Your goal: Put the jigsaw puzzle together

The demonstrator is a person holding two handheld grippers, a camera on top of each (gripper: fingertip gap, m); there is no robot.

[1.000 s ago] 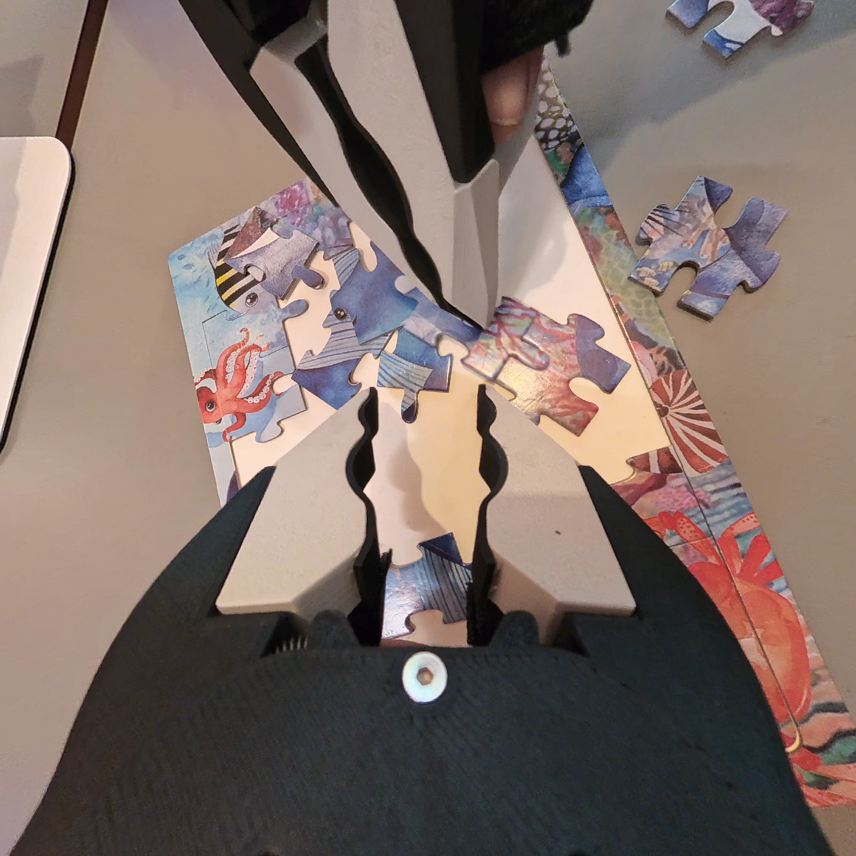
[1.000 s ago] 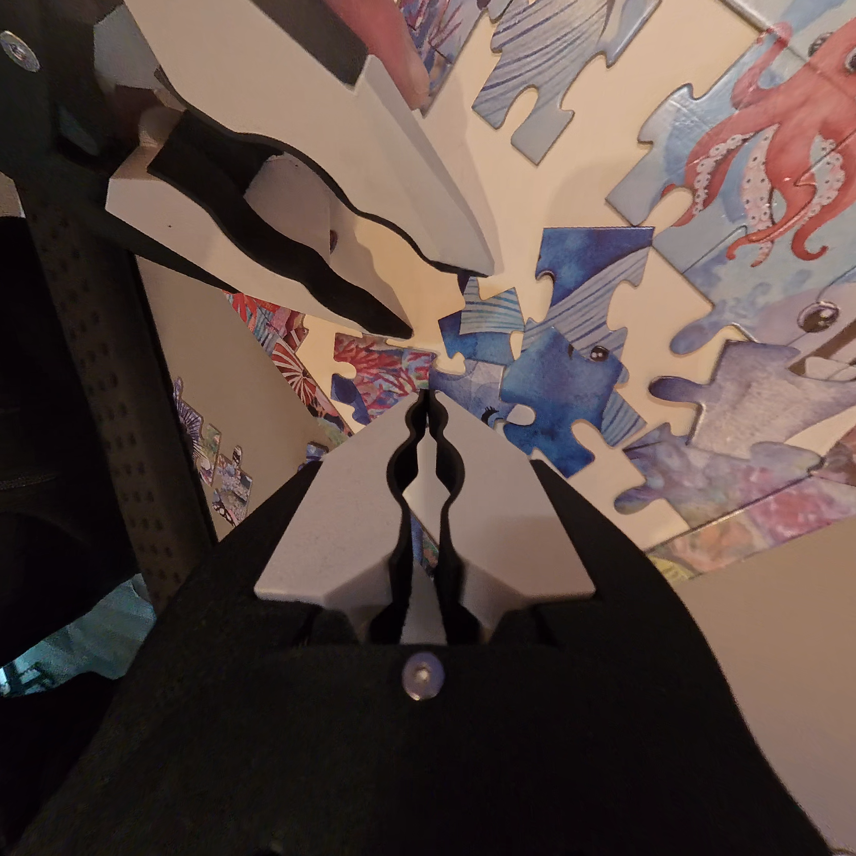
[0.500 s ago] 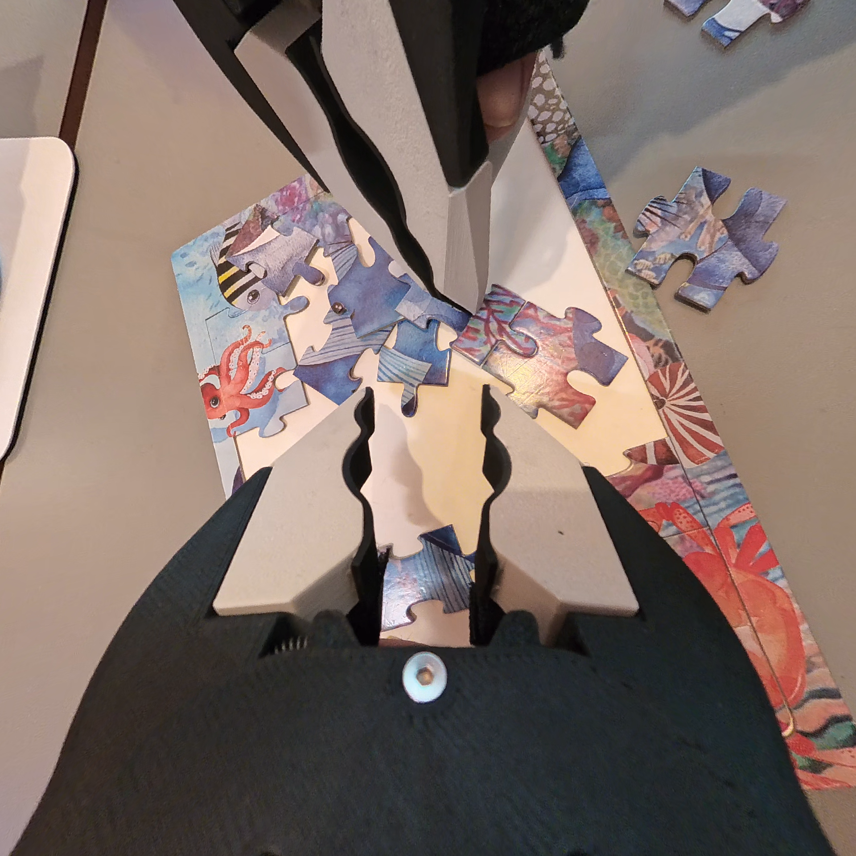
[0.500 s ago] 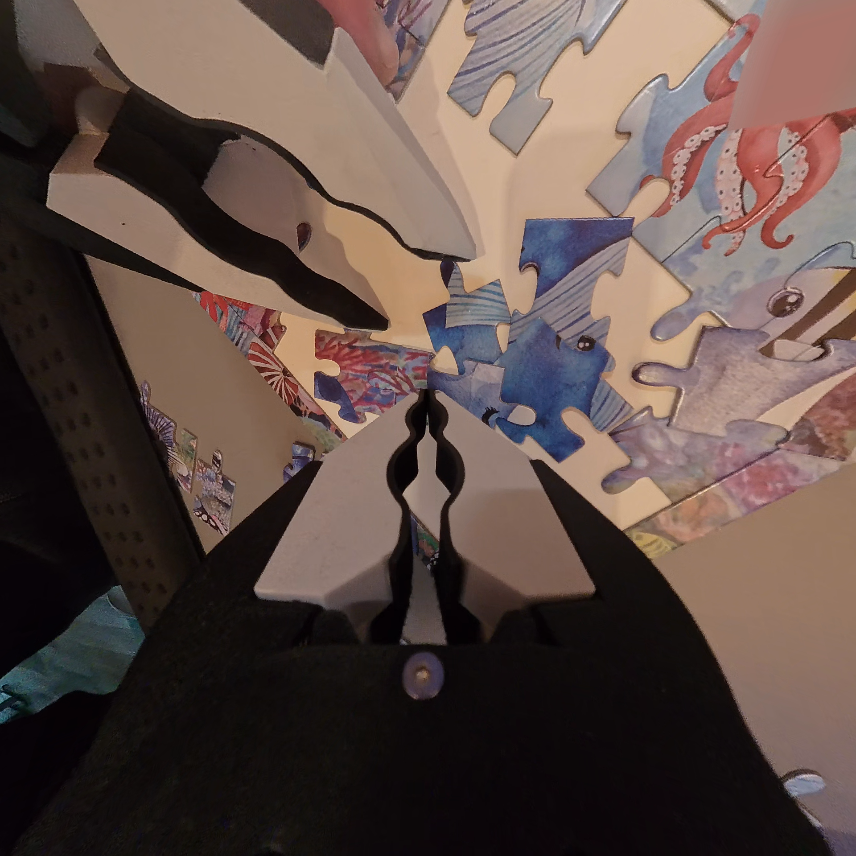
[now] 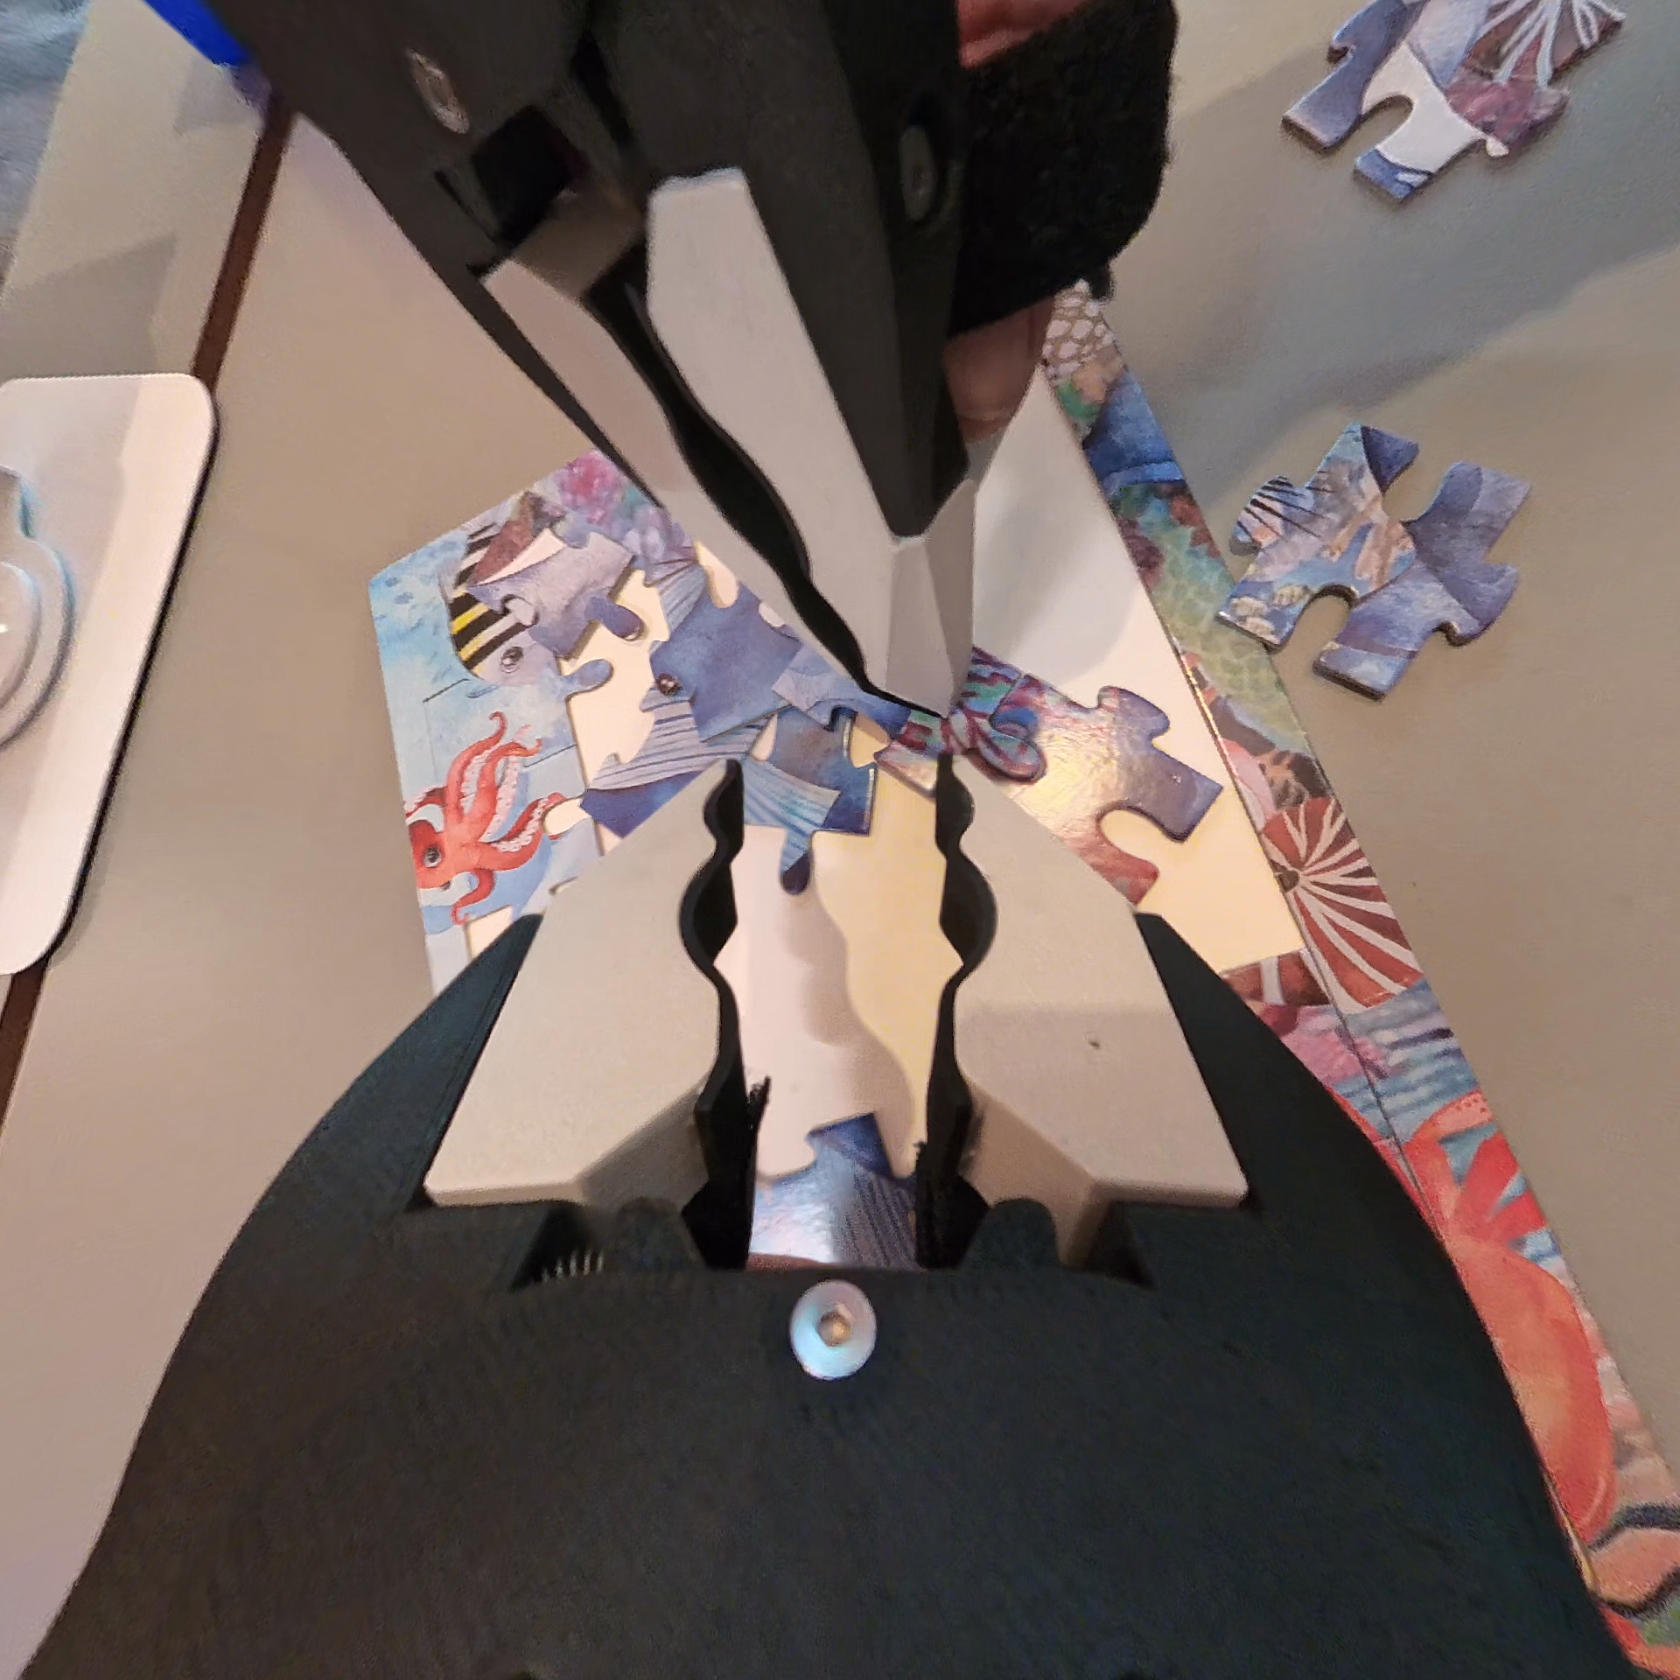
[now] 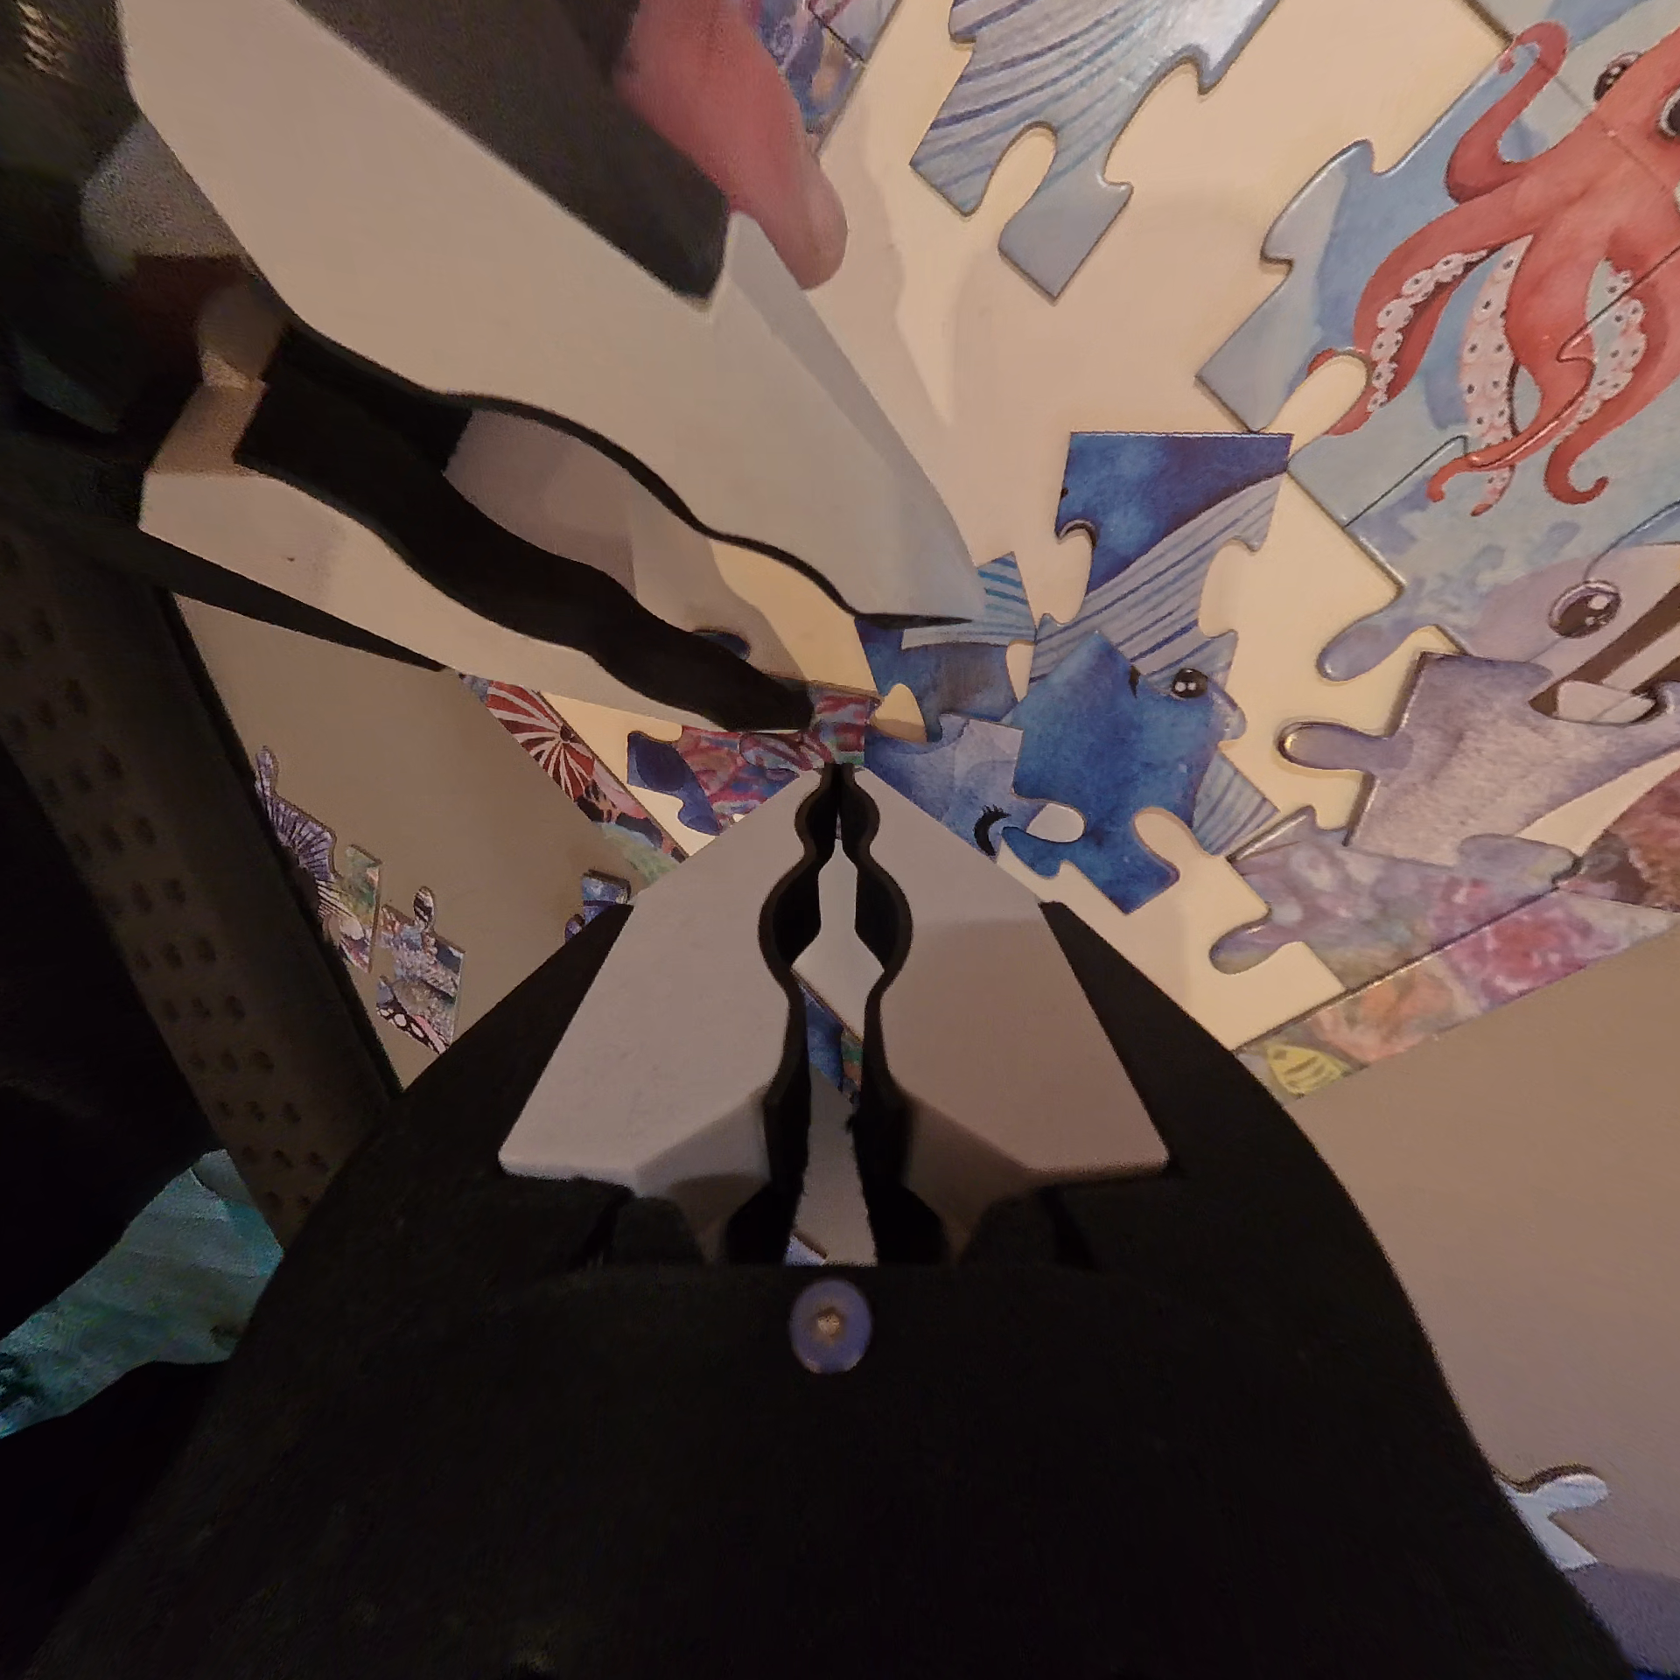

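Note:
The puzzle board point(image 5: 1073, 582) has a cream floor and a colourful border. A cluster of joined blue whale pieces point(image 5: 727, 673) lies at its middle, and a pink coral piece point(image 5: 1091, 764) lies against the cluster's right side. My left gripper point(image 5: 836, 782) is open and empty, low over the board, with its tips at these pieces. My right gripper point(image 5: 909, 695) comes in from the top, shut, with its tip on the seam between the blue cluster and the coral piece. In the right wrist view the right gripper point(image 6: 838, 773) is shut at the coral piece point(image 6: 727, 773), and the left gripper point(image 6: 877, 668) is open.
An octopus section point(image 5: 473, 836) and a striped fish fill the board's left corner. A blue striped piece point(image 5: 845, 1173) lies on the board under my left gripper. Two loose pieces point(image 5: 1373, 564) point(image 5: 1455, 73) lie on the grey table at right. A white tray point(image 5: 91, 636) sits at left. Left and right tips are no more than a few centimetres apart.
My left gripper has moved forward, so its tips now reach the blue cluster and the coral piece. The right gripper stays shut at the seam. The coral piece has shifted slightly.

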